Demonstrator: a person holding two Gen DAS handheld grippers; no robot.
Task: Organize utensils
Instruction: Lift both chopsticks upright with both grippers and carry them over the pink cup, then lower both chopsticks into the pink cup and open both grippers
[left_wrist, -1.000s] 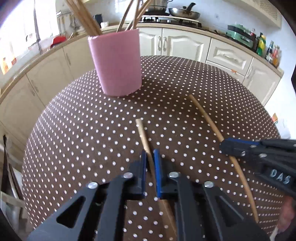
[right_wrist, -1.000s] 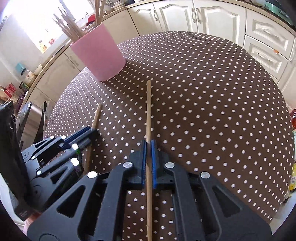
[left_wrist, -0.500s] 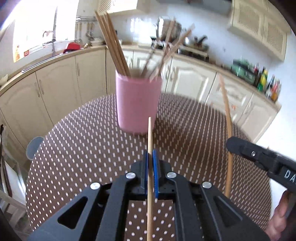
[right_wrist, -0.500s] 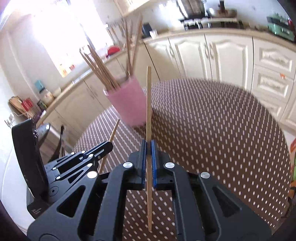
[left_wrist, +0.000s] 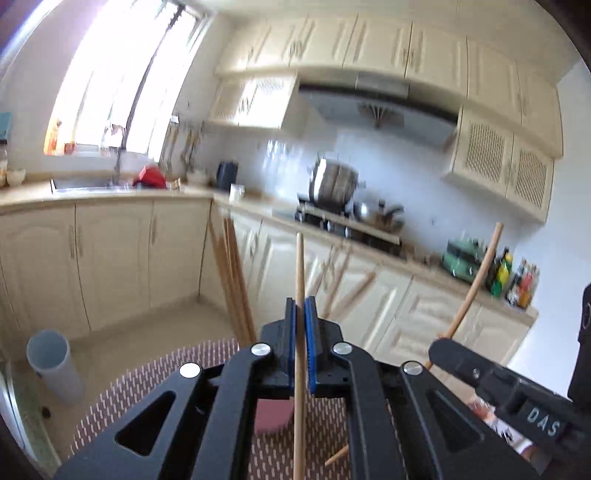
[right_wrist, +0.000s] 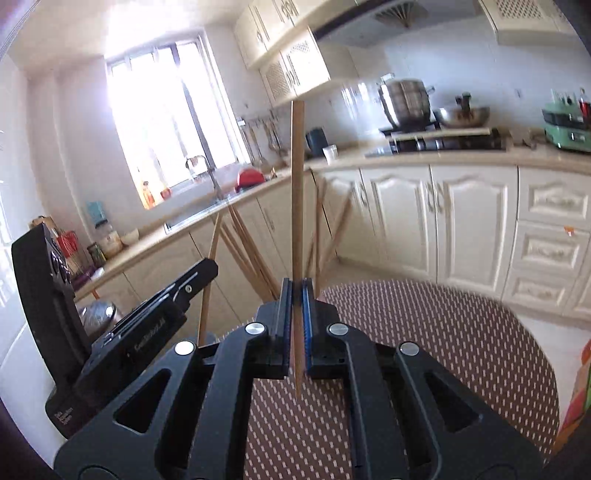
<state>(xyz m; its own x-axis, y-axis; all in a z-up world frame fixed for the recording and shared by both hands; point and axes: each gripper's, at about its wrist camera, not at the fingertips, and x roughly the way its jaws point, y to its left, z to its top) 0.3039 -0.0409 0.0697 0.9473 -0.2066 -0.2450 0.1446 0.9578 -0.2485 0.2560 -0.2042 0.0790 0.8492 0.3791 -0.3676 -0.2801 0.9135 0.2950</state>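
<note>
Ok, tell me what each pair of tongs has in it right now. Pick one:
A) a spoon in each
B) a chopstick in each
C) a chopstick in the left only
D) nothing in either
B: the left tongs are shut on one chopstick, and the right tongs are shut on another chopstick, each standing nearly upright.

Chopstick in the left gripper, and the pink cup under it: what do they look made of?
Chopstick: likely bamboo or wood, tan, matte, unlacquered. Pink cup: maybe plastic, flat matte pink; mostly hidden behind the left gripper, so uncertain.

Black grippers (left_wrist: 302, 321), blue pads (right_wrist: 306, 314), silver screws
</note>
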